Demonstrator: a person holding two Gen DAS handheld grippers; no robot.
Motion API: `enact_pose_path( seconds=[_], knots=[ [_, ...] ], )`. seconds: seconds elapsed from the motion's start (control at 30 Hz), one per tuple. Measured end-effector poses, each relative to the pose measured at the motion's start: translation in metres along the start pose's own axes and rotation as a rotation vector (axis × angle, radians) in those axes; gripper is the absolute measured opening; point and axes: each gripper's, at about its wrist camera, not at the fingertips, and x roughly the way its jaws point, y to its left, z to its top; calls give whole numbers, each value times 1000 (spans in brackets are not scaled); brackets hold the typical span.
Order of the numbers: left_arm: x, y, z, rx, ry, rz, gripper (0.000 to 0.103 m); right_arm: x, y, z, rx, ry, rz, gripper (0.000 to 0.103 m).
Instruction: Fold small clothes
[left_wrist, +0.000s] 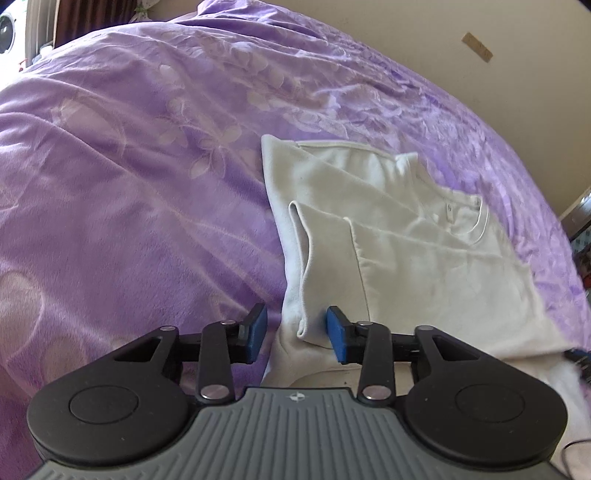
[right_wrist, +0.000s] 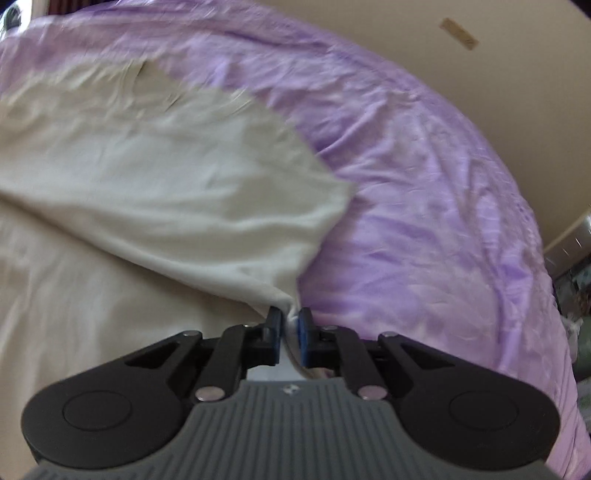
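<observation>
Shirt on the bedspread, right of its middle from my left wrist view; sleeve folded onto its body; my left gripper straddling the sleeve's near end; my right gripper at the shirt's near corner; wall behind.

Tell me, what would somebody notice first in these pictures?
A big purple blanket covers the whole bed. On it lies a white shirt, partly folded. The right gripper pinches a corner of it, while the left gripper stands open around its near edge.
</observation>
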Motion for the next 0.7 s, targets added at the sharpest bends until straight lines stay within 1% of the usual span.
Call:
enact_pose_path(
  seconds=[0.07,0.13,0.2,0.23,0.3,0.43,0.57,0.7],
  knots=[
    [4,-3,-2,19,7,12,38,-5,-14,-4,41,11,25,1],
    [5,-5,-3,38,6,25,36,5,-23,-13,73,64,23,0],
    [4,-6,-4,52,3,29,36,18,-29,-23,113,112,37,0],
    [3,-5,-4,54,3,29,36,22,-33,-27,143,122,54,0],
    [2,-3,-3,46,9,29,36,22,-39,-30,197,121,75,0],
    [-7,-2,-2,31,13,37,36,17,-45,-33,212,130,78,0],
    [-25,-7,-3,66,7,70,36,4,-56,-39,271,143,108,0],
    [-57,-10,-7,114,-17,59,37,-27,-64,-43,267,127,81,0]
  ],
)
